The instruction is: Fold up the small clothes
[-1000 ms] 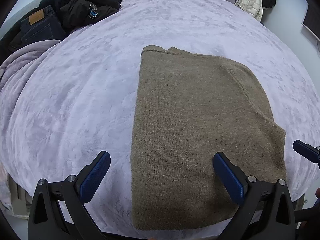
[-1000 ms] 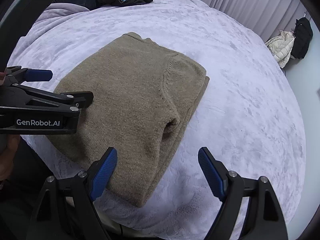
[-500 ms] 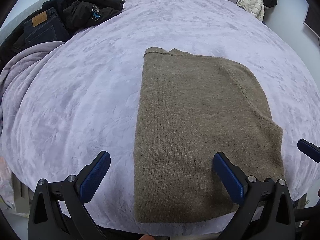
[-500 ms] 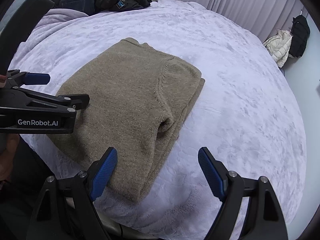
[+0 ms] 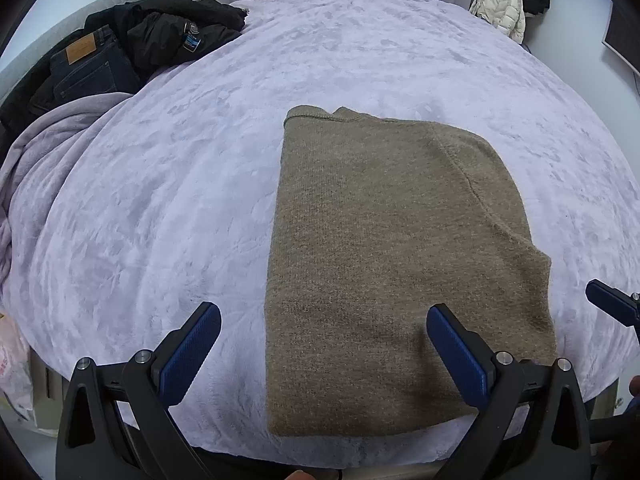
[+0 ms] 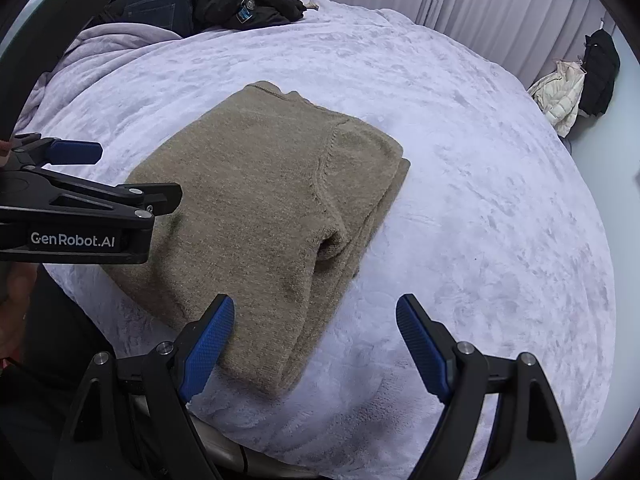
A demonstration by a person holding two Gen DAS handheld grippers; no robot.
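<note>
A folded tan sweater lies flat on the bed, which is covered by a pale lilac plush blanket. In the left wrist view the sweater fills the centre and lower right of the frame; its near edge sits close to the bed's front edge at the bottom, and its left edge runs straight up the middle. Wide bare blanket lies to the left of the sweater and beyond it toward the top of the frame. In the right wrist view the sweater sits centre-left, its layered folded edge facing right, with a broad stretch of bare blanket across the right half of the frame.

At the upper left of both views a heap of dark clothes rests on the bed: dark jeans with a tan leather patch and a black jacket, beside a bunched mauve blanket. A cream puffer jacket hangs at the upper right, by pale curtains.

The left tongs hang above the sweater's near left part, angled steeply down, jaws spread wide and gripping nothing; one blue pad is over blanket, the other over knit. The right tongs are likewise released and wide, tilted down over the sweater's near right corner, empty. A hand's fingers show at the left edge of the right wrist view.
</note>
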